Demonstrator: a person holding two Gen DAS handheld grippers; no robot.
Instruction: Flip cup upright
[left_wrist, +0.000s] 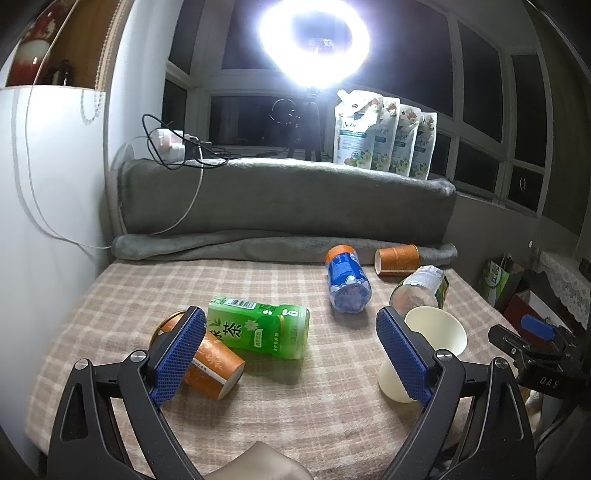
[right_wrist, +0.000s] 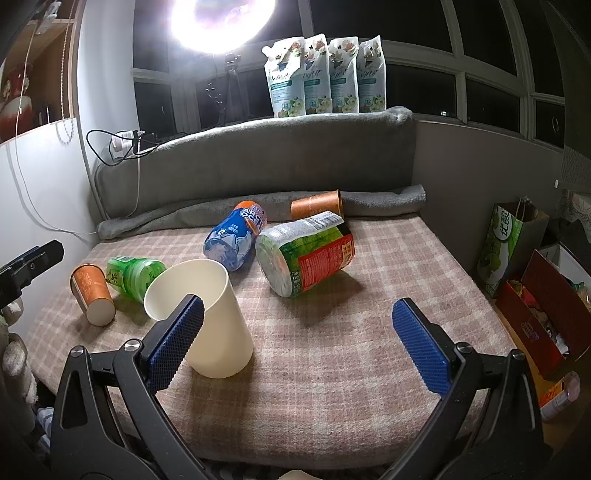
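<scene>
A cream paper cup (right_wrist: 207, 317) stands mouth up on the plaid cloth, by the left finger of my right gripper (right_wrist: 299, 343). That gripper is open and empty. The cup also shows in the left wrist view (left_wrist: 432, 343), partly behind the right finger of my left gripper (left_wrist: 291, 354), which is open and empty. An orange paper cup (left_wrist: 210, 362) lies on its side near the left finger; it also shows in the right wrist view (right_wrist: 92, 291). Another orange cup (left_wrist: 397, 258) lies on its side at the back.
A green tea bottle (left_wrist: 262, 328), a blue bottle (left_wrist: 347, 280) and a clear bottle with a green and red label (right_wrist: 306, 254) lie on the cloth. A grey blanket (left_wrist: 288, 199) backs the table. Pouches (right_wrist: 325, 74) stand on the sill. Bags and boxes (right_wrist: 535, 280) sit to the right.
</scene>
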